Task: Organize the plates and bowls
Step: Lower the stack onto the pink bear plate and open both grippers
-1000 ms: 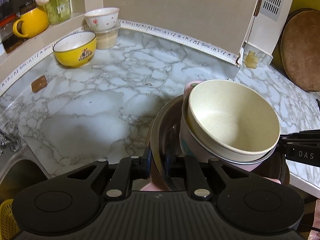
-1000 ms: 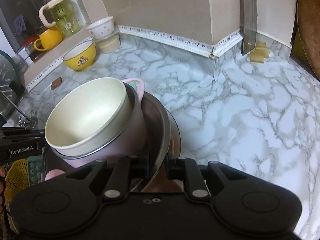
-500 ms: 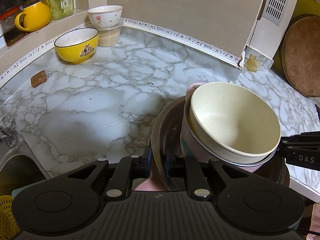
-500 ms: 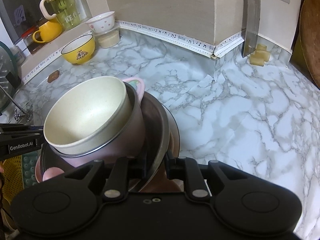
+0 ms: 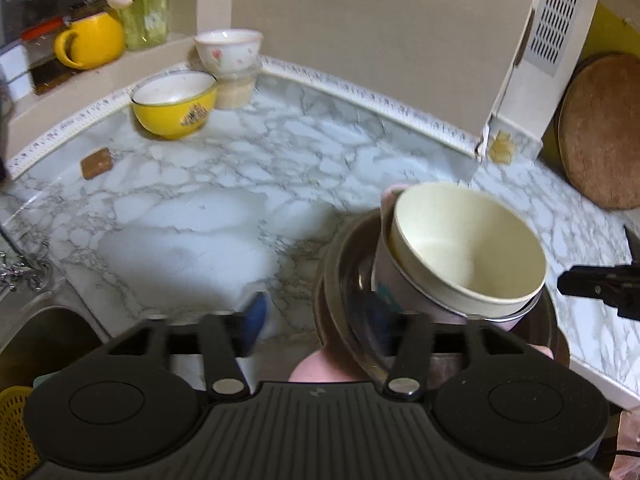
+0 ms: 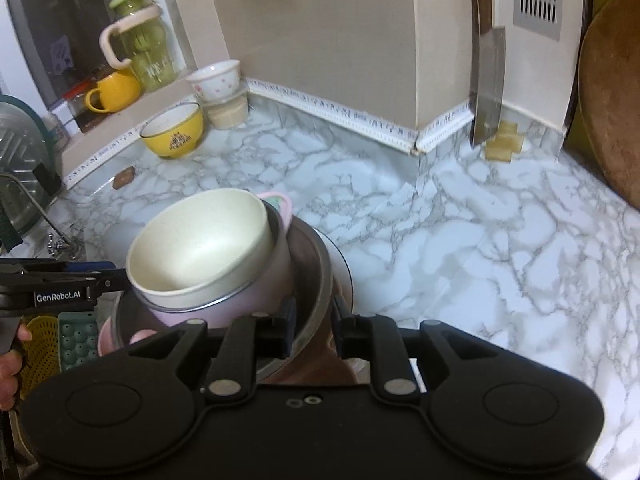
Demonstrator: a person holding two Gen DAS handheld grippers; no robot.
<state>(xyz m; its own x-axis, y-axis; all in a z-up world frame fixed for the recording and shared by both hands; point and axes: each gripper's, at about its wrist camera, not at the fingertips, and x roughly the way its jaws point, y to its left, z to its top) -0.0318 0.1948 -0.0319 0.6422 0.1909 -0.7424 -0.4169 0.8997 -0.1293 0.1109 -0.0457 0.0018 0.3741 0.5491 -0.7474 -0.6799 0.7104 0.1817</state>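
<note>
Left gripper has just let go, jaws now wide; right gripper alone pinches the metal pan's rim. Stacked bowls tilt inside it, above the counter's near edge.

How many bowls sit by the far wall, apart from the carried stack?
2: a yellow ceramic bowl on the marble counter, and a white flowered bowl atop a beige tub beside it. None look hidden.

Dim, warm indoor light; soft glare on the marble countertop; motion blur throughout the left view; fisheye bending at edges.
</note>
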